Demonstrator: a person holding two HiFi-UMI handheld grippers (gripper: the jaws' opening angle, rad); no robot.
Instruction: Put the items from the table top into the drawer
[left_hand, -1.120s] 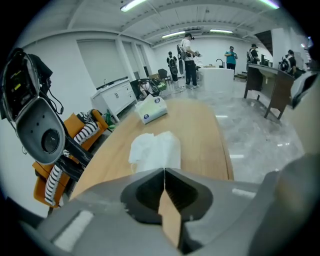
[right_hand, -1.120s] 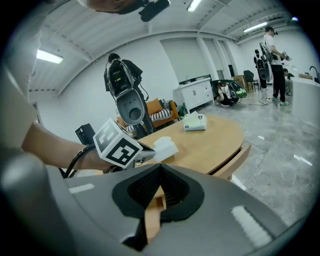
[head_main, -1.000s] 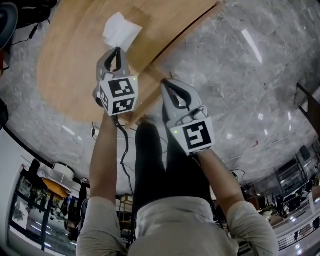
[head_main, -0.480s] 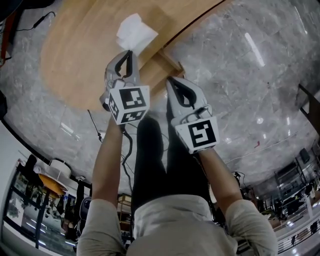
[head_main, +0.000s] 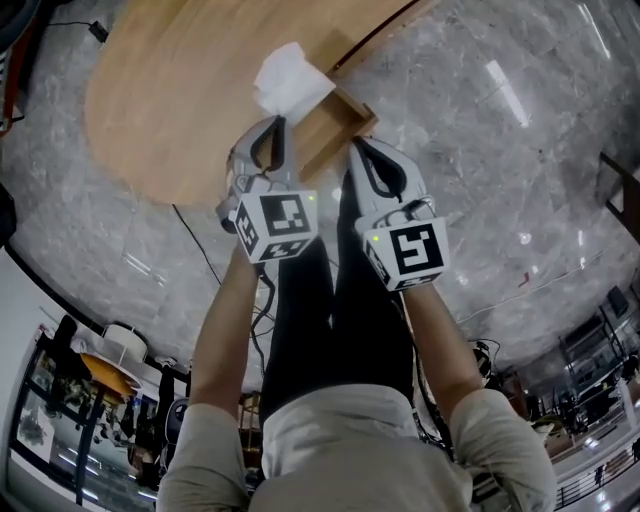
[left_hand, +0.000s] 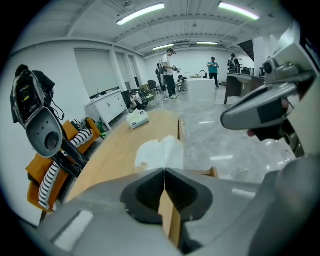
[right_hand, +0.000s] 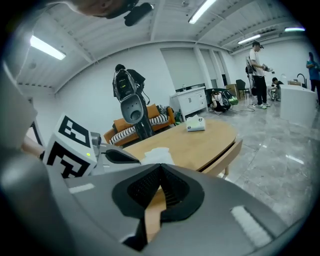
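A crumpled white paper (head_main: 291, 80) lies on the oval wooden table (head_main: 170, 100), close to its edge. Just right of the paper, the wooden drawer (head_main: 345, 115) juts out from under the tabletop. My left gripper (head_main: 277, 124) is shut and empty, its tips just short of the paper (left_hand: 161, 152). Beside it, my right gripper (head_main: 361, 148) is also shut and empty and points over the drawer's corner. At the table's far end sits a tissue box (left_hand: 138, 119). The right gripper view shows the paper (right_hand: 157, 154) and that box (right_hand: 196, 123) too.
Grey marble floor (head_main: 500, 150) surrounds the table. A black cable (head_main: 200, 250) runs across the floor below the table edge. An orange sofa with a striped cushion (right_hand: 150, 122) and a camera rig stand beyond the table. People stand far off by a counter (left_hand: 205, 85).
Both grippers have shifted to the right along the table's edge, still shut. The drawer's corner now shows between their tips, and the paper lies right in front of the left one.
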